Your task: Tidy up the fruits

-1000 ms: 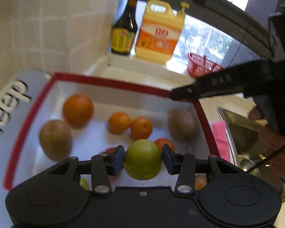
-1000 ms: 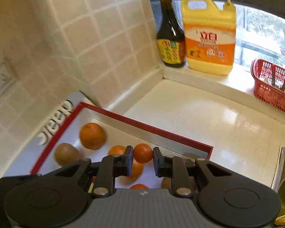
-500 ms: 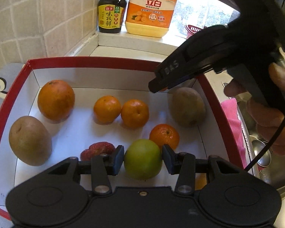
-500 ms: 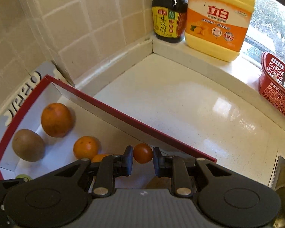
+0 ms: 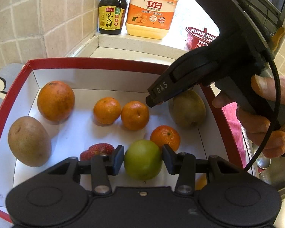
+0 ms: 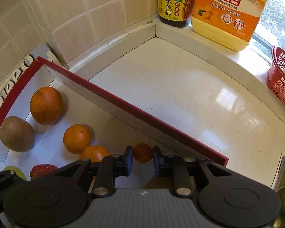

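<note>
A white box with a red rim [image 5: 97, 63] [image 6: 142, 114] holds a large orange [image 5: 55, 100] [image 6: 46, 105], two brown kiwis [image 5: 29, 141] [image 5: 188, 108], several mandarins [image 5: 107, 111] [image 5: 135, 115] [image 5: 165, 136] and a strawberry [image 5: 99, 150] [image 6: 42, 169]. My left gripper [image 5: 143, 158] is shut on a green fruit [image 5: 142, 159] low over the box's near side. My right gripper [image 6: 142, 157] is shut on a small orange-red fruit [image 6: 142, 152] just inside the box's far wall. The right gripper's body [image 5: 209, 70] reaches in over the right-hand kiwi, held by a hand [image 5: 264, 125].
A dark sauce bottle [image 5: 112, 9] [image 6: 175, 3] and a yellow detergent jug [image 5: 153, 11] [image 6: 227, 13] stand on the window ledge. A red basket [image 6: 282, 77] sits at the right. Bare pale countertop [image 6: 180, 95] lies beyond the box. A sink with a pink cloth [image 5: 235, 121] borders the box's right side.
Both grippers have sunk towards the box with their fruits still held. The right gripper tipped downward and came in over the box's far right part; the left has held still over the last half second.
</note>
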A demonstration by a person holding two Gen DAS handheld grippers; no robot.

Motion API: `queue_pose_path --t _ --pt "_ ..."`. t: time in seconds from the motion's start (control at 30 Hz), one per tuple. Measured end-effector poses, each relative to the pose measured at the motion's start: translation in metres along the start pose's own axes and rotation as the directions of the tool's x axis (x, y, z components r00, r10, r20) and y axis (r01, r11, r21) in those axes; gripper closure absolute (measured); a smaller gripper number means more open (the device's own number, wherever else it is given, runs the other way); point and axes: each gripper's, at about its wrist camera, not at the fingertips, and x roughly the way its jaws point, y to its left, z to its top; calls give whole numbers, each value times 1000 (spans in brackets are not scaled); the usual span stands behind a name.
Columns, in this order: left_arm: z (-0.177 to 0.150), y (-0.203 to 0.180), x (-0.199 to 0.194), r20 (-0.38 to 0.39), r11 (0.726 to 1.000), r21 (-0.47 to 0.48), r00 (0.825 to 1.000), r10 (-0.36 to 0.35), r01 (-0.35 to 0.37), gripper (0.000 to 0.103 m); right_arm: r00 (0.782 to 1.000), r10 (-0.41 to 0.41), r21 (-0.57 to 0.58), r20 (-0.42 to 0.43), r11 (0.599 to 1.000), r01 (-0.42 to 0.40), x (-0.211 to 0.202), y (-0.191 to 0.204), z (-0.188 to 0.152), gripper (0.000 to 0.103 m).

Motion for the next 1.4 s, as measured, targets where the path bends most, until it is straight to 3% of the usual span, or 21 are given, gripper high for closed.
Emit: queue_pose_path --t 0.13,0.37,0.6,1.1,1.3,1.4 --pt "0 -1 1 1 1000 -3 1000 1 -1 50 1000 -1 -7 -2 1000 1 1 1 0 78" --pt "0 -1 -1 -4 1000 -14 1000 -2 2 48 999 39 -7 3 999 -39 -8 -1 -2 67" --pt "2 -7 -14 19 1000 -16 1000 11 -11 29 995 76 -6 70 997 -76 -34 -2 -17 59" --pt "-2 -38 -52 79 999 9 996 52 -53 25 986 95 5 140 995 -96 -89 -8 -48 48" --pt "-5 -53 -85 142 993 -38 983 119 -114 24 976 99 -6 195 995 -100 -123 -9 -59 41" --pt "-8 -60 -111 189 984 -72 967 174 -163 23 963 107 -4 246 994 -110 -147 -9 -66 31"
